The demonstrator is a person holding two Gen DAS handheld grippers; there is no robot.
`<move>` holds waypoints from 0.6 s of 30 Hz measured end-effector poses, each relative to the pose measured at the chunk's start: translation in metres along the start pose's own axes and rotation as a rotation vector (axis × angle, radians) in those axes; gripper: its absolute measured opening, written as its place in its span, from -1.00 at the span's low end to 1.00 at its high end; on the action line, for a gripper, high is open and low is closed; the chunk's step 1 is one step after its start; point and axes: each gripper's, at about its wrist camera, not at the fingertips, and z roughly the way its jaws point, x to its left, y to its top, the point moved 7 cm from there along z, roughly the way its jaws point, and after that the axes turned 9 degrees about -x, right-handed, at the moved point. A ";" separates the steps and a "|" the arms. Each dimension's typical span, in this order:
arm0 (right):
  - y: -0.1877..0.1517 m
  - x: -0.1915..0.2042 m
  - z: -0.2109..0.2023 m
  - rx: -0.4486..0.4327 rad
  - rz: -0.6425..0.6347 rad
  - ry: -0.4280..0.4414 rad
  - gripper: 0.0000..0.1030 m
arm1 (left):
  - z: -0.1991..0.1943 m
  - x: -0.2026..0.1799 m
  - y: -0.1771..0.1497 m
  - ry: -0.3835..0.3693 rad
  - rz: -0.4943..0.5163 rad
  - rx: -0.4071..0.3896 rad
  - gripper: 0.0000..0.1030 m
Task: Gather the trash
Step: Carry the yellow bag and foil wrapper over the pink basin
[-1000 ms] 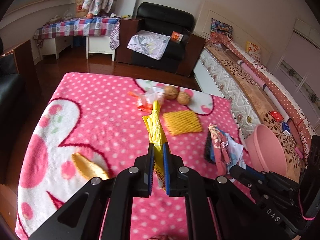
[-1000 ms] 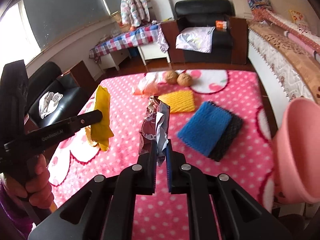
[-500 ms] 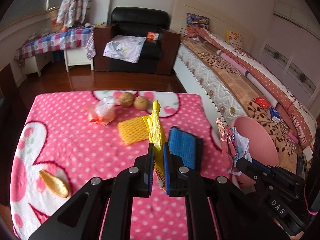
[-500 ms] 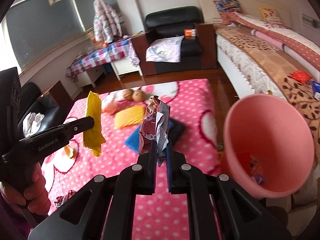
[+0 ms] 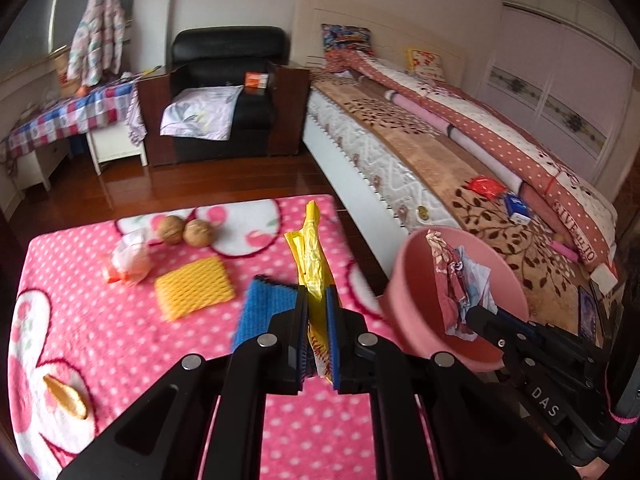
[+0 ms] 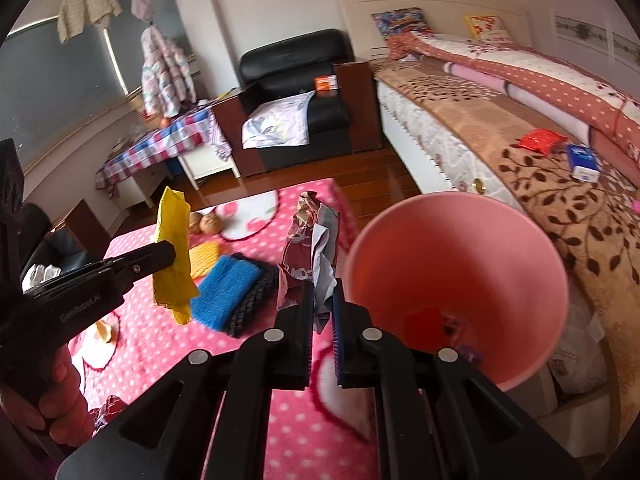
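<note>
My left gripper (image 5: 317, 302) is shut on a yellow plastic wrapper (image 5: 310, 252) and holds it above the pink dotted table (image 5: 120, 336). It shows in the right wrist view too (image 6: 174, 264). My right gripper (image 6: 323, 304) is shut on a crumpled maroon and silver wrapper (image 6: 310, 256), held beside the left rim of the pink bin (image 6: 456, 280). From the left wrist view that wrapper (image 5: 456, 280) hangs over the bin's mouth (image 5: 408, 304). Red and purple scraps (image 6: 436, 326) lie inside the bin.
On the table lie a blue and black sponge (image 6: 232, 290), a yellow foam net (image 5: 194, 286), two walnuts (image 5: 186, 232), a clear wrapper (image 5: 128, 258) and an orange peel (image 5: 66, 396). A bed (image 5: 460, 160) is at the right, a black armchair (image 5: 224, 92) at the back.
Both grippers have swung right with their wrappers, from over the table middle toward the pink bin. The bin is now close and large in the right wrist view.
</note>
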 end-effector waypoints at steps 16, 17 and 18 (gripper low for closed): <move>0.000 -0.080 -0.006 -0.029 0.086 -0.135 -0.83 | 0.027 -0.086 -0.001 -0.116 0.113 0.022 -0.85; -0.001 -0.082 -0.006 -0.029 0.089 -0.139 -0.83 | 0.029 -0.090 -0.001 -0.120 0.118 0.025 -0.85; -0.001 -0.085 -0.006 -0.028 0.093 -0.143 -0.83 | 0.031 -0.094 -0.002 -0.125 0.123 0.028 -0.85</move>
